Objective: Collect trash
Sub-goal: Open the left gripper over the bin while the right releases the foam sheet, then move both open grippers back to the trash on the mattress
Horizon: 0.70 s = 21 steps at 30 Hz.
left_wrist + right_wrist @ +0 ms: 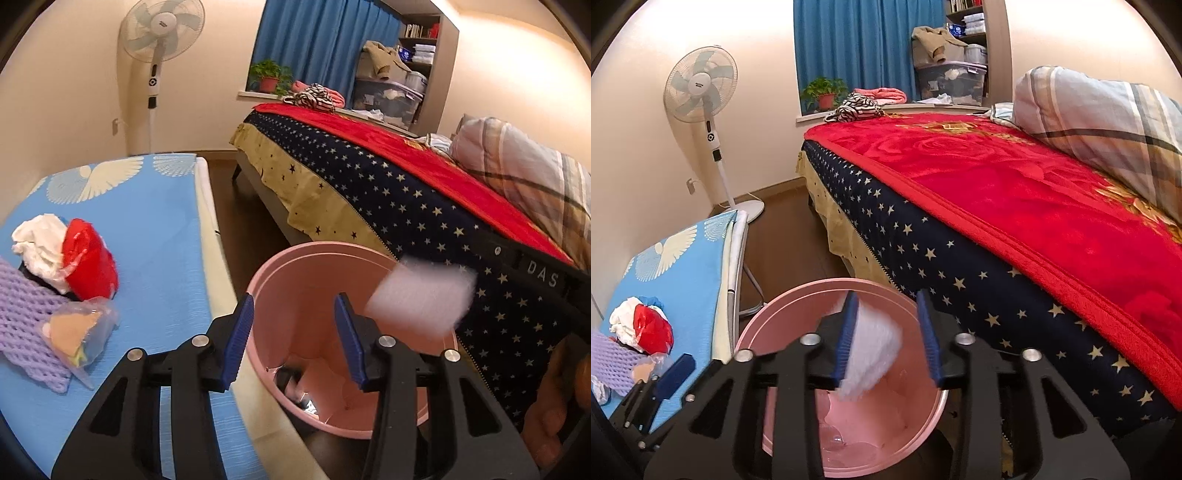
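Observation:
A pink bin stands on the floor between a blue-covered table and the bed; it also shows in the right wrist view. My right gripper is open above the bin, and a white fluffy piece hangs blurred between its jaws against the left pad. The piece shows blurred over the bin rim in the left wrist view. My left gripper is open and empty over the bin's near-left rim. On the table lie a red bag, white tissue, purple foam net and a clear wrapper.
The bed with a star-patterned side and red blanket runs close along the bin's right. A standing fan is by the far wall. Dark wooden floor lies between table and bed. Some items lie inside the bin.

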Motion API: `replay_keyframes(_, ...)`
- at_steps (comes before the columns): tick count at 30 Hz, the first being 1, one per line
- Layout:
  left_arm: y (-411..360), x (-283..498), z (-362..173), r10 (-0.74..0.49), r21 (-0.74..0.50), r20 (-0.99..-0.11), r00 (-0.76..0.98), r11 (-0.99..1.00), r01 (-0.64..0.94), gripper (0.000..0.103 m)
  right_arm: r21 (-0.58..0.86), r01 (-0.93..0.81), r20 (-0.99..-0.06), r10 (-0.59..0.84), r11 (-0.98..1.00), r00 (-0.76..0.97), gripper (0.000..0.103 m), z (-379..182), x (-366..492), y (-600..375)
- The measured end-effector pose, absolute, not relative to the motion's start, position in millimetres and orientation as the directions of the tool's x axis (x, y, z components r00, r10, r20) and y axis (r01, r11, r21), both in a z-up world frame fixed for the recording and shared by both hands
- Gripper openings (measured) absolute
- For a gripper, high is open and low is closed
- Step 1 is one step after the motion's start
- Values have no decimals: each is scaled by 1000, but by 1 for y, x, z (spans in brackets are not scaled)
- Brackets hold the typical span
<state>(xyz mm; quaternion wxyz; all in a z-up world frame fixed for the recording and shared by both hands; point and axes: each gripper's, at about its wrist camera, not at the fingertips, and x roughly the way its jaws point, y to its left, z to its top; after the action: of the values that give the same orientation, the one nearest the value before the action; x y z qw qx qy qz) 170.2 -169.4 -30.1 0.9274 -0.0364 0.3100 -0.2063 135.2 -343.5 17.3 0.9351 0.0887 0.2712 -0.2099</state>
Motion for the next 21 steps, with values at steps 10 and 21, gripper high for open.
replay_keyframes(10, -144, 144, -14, -383, -176, -521, 763, 923, 343, 46, 48, 377, -501, -304, 925, 810, 72, 26, 118, -324)
replay_keyframes(21, -98, 109, 3, -295, -152, -470, 832, 956, 253, 52, 39, 232, -474, -187, 972, 861, 74, 25, 101, -277)
